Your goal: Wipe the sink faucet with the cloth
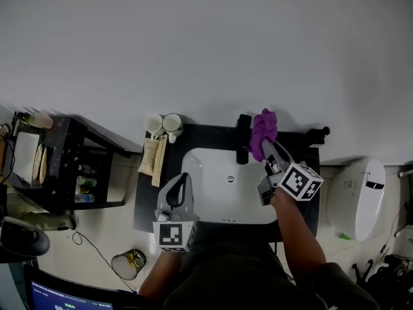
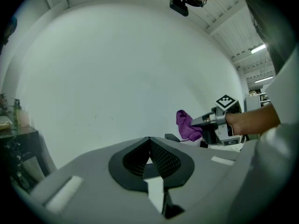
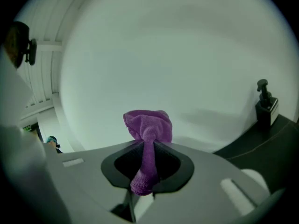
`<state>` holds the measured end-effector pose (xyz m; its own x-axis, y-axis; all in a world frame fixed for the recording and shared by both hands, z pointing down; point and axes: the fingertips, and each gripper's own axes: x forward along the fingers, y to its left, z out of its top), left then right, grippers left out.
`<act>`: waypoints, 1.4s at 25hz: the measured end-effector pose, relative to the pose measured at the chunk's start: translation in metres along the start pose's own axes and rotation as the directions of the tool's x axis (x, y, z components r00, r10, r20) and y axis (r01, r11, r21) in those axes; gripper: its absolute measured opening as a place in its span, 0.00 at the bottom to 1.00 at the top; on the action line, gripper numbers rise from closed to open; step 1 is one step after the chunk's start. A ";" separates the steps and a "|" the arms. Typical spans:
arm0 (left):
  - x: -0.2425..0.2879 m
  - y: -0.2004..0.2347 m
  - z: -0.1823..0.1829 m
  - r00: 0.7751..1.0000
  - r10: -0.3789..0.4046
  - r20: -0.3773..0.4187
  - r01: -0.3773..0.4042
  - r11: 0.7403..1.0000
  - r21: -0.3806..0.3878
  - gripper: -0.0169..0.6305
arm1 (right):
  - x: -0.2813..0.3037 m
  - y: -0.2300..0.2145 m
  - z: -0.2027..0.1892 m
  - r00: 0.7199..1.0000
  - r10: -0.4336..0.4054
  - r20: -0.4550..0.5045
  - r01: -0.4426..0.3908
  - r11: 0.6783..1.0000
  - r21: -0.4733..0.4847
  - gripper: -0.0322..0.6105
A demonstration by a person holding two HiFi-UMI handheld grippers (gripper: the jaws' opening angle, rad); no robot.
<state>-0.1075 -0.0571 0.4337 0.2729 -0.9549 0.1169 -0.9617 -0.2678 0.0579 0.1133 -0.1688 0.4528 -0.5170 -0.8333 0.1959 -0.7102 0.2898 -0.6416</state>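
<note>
White wall fills the upper half of the head view, and below it a dark countertop point(image 1: 213, 134) carries a white sink basin point(image 1: 206, 192) with its drain point(image 1: 230, 179) showing at the middle. At the back rim stands the black faucet point(image 1: 242, 137). The purple cloth point(image 1: 262, 131) is bunched right against the faucet's right side, seemingly touching it. The right gripper point(image 1: 270, 150) has its jaws clamped on the cloth, and in the right gripper view a twisted tail of cloth point(image 3: 147, 125) runs down between them. The left gripper point(image 1: 183, 181) hangs over the basin's left edge with its jaws together on nothing, well apart from the faucet. Two pale cups point(image 1: 162, 124) sit side by side at the counter's back left corner, and their contents cannot be made out. Paper sachets point(image 1: 155, 157) lie just in front of the cups. A black soap dispenser point(image 1: 321, 133) stands at the back right corner, near the cloth. Left of the counter, a black shelf point(image 1: 64, 166) holds small bottles. On the floor, a tin can point(image 1: 129, 262) shows something yellowish inside. Between faucet and wall only a narrow strip of counter shows, while the basin's front half lies open.
</note>
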 end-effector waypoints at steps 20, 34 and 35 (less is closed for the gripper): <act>-0.034 0.080 -0.007 1.000 -0.017 0.007 0.017 0.999 0.036 0.05 | 0.085 0.034 -0.092 0.952 -0.254 0.170 0.128 0.836 0.534 0.14; -0.046 0.101 -0.004 1.000 -0.026 -0.002 0.025 0.989 0.148 0.05 | 0.104 -0.043 -0.122 0.823 -0.527 0.214 0.193 0.612 0.767 0.14; -0.046 0.103 -0.004 1.000 -0.024 -0.004 0.025 0.989 0.148 0.05 | 0.103 -0.047 -0.123 0.816 -0.536 0.218 0.193 0.608 0.770 0.14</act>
<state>-0.2194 -0.0401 0.4381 0.2964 -0.9475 0.1199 -0.9477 -0.3074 -0.0863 0.0346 -0.2103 0.5940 0.0627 -0.9377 0.3419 -0.1633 -0.3476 -0.9233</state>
